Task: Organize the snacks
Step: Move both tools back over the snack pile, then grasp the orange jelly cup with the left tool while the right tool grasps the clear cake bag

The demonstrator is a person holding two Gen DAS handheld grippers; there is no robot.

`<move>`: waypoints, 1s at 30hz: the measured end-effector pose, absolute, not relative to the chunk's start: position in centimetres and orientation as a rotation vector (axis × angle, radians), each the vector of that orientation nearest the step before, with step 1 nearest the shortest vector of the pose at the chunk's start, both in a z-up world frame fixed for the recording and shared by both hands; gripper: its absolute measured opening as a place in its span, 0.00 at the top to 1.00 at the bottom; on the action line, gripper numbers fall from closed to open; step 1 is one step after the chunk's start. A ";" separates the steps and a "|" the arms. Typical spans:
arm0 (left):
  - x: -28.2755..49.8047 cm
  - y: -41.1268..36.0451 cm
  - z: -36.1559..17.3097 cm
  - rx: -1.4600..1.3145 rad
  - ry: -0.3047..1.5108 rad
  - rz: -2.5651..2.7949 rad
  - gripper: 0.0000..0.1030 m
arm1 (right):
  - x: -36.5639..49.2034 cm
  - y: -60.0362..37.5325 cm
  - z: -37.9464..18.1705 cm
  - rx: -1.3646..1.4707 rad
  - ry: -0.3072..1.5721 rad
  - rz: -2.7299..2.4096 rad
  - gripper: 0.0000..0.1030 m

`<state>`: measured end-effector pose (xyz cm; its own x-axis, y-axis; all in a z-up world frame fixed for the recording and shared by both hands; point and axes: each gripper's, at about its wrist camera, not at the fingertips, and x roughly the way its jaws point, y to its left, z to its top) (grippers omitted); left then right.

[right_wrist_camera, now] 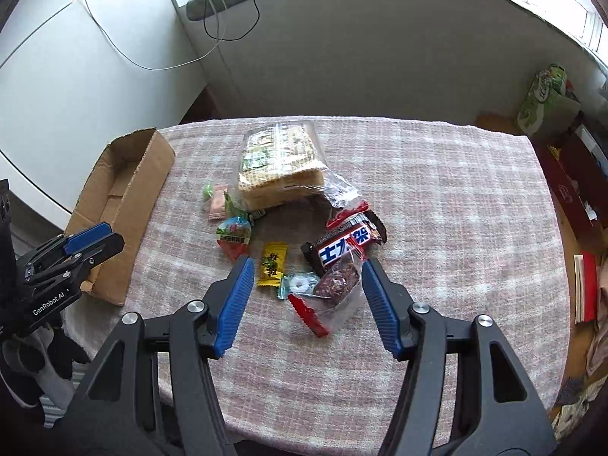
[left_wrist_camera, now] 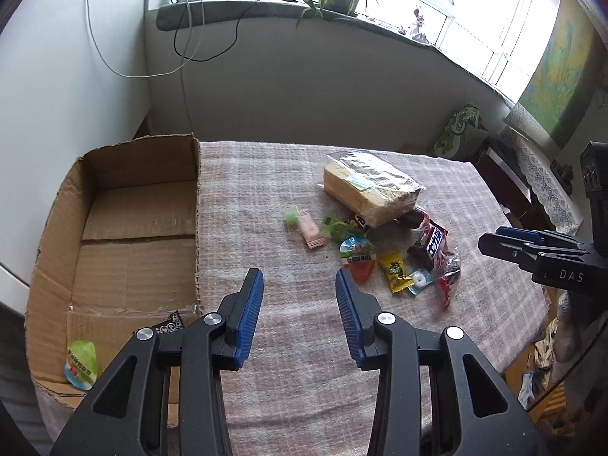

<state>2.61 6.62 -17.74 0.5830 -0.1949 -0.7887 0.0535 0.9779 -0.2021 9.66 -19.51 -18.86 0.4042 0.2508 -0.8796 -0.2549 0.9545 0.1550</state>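
Hovering with empty, parted jaws, the right gripper (right_wrist_camera: 306,287) should straddle one candy (right_wrist_camera: 271,264) only; left gripper (left_wrist_camera: 299,296) likewise open-jawed, empty.

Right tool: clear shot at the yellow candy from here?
Probably yes. The right tool hangs open above the pile, and the yellow candy lies flat between its fingers with nothing on top; only the ring candy touches its corner.

Table: covered in a pink-and-white checked cloth (right_wrist_camera: 437,197).
Left edge: an open cardboard box (left_wrist_camera: 125,205) sits on the cloth.
Middle: a loose snack heap — wrapped cake (right_wrist_camera: 279,167), chocolate bar (right_wrist_camera: 347,245), yellow candy (right_wrist_camera: 271,264), jelly cup (right_wrist_camera: 233,235), pink wafer packet (left_wrist_camera: 311,230).
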 end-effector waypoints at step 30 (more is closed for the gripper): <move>9.8 -0.1 -24.6 -0.175 1.061 -0.190 0.46 | 12.3 -21.9 -26.2 0.213 1.293 0.233 0.36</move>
